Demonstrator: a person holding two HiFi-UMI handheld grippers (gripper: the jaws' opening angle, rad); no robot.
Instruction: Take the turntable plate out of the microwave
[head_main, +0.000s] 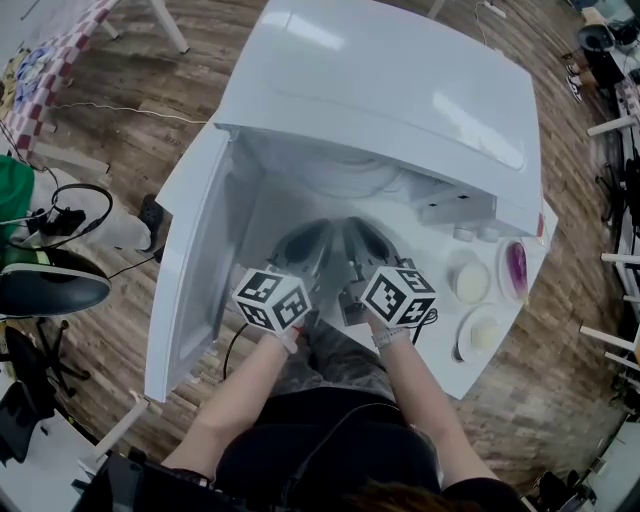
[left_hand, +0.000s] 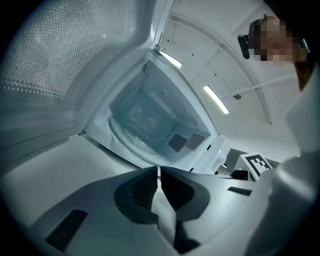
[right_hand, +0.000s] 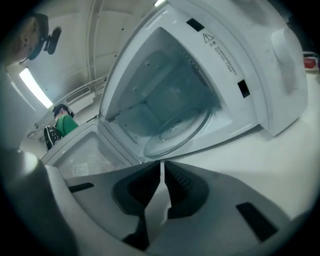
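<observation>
A white microwave (head_main: 400, 90) stands on a white table with its door (head_main: 195, 265) swung open to the left. The clear glass turntable plate (right_hand: 176, 131) lies flat on the cavity floor; its curved rim (left_hand: 121, 134) also shows in the left gripper view. Both grippers hover side by side just outside the opening, pointing in and apart from the plate. My left gripper (head_main: 300, 243) (left_hand: 159, 170) is shut with nothing between its jaws. My right gripper (head_main: 366, 238) (right_hand: 162, 164) is shut and empty as well. In the head view the microwave's top hides the plate.
To the right of the microwave the table carries a small white bowl (head_main: 470, 281), a purple-tinted dish (head_main: 516, 268) and another white dish (head_main: 482, 333). A dark office chair (head_main: 50, 285) and cables stand on the wooden floor at left.
</observation>
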